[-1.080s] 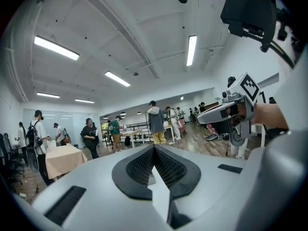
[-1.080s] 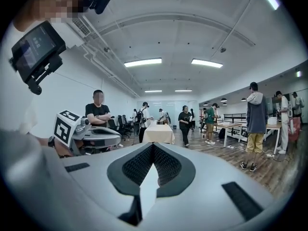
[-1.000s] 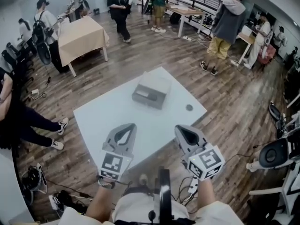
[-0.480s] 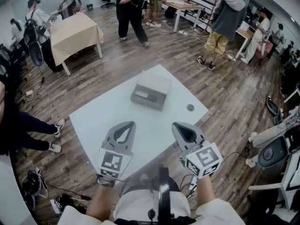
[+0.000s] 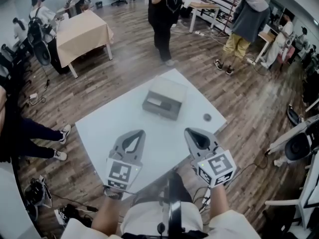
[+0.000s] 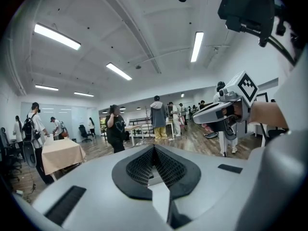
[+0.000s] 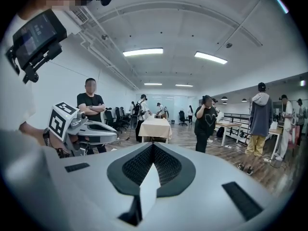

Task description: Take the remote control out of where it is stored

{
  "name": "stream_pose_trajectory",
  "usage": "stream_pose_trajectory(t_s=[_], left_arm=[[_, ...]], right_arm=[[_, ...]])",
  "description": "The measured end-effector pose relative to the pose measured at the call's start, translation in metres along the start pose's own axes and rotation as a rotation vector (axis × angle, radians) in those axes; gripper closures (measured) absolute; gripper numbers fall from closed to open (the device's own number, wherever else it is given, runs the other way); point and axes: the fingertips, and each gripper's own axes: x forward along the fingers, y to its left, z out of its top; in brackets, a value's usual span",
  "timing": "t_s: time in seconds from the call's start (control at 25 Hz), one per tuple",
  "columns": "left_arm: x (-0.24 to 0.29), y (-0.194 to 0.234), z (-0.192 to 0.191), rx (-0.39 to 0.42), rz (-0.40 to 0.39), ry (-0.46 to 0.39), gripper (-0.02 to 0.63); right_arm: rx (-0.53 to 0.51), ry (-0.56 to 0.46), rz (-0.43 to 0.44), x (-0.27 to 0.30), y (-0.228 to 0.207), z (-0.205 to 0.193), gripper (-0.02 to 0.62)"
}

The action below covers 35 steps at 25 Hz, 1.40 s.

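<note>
A grey box (image 5: 165,98) sits on the far half of the white table (image 5: 109,128). A small dark oblong shape (image 5: 161,104) shows at its near side; I cannot tell whether that is the remote control. My left gripper (image 5: 140,132) hovers over the table's near edge, shut, with nothing in it. My right gripper (image 5: 189,131) hangs level with it to the right, also shut and empty. Both stay well short of the box. In the left gripper view the left gripper (image 6: 154,147) has its jaws meeting, and in the right gripper view the right gripper (image 7: 153,145) does too.
A small dark round object (image 5: 207,117) lies on the table right of the box. A person in black (image 5: 166,19) stands just beyond the table's far corner. A beige-covered table (image 5: 82,34) and other people are farther off. Cables lie on the floor (image 5: 65,213) at lower left.
Both grippers have kept about the same place and stayed shut. The person in black has walked nearer to the table's far side, and the head view has shifted slightly.
</note>
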Motion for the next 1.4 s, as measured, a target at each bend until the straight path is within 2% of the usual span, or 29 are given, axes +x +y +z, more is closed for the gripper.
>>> stream_pose_trajectory(t_s=[0.56,1.0,1.4], left_arm=[[0.052,0.016,-0.014,-0.029,0.034,0.056,0.606],[0.087,0.048,-0.026,-0.074,0.127,0.104,0.606],[0.116,0.083,-0.048,-0.120,0.211,0.165,0.606]], right_arm=[[-0.010,0.092,0.121,0.079,-0.046,-0.026,0.595],[-0.063,0.180,0.213,0.159,-0.081,-0.040,0.594],[-0.103,0.310,0.289,0.248,-0.106,-0.091,0.554]])
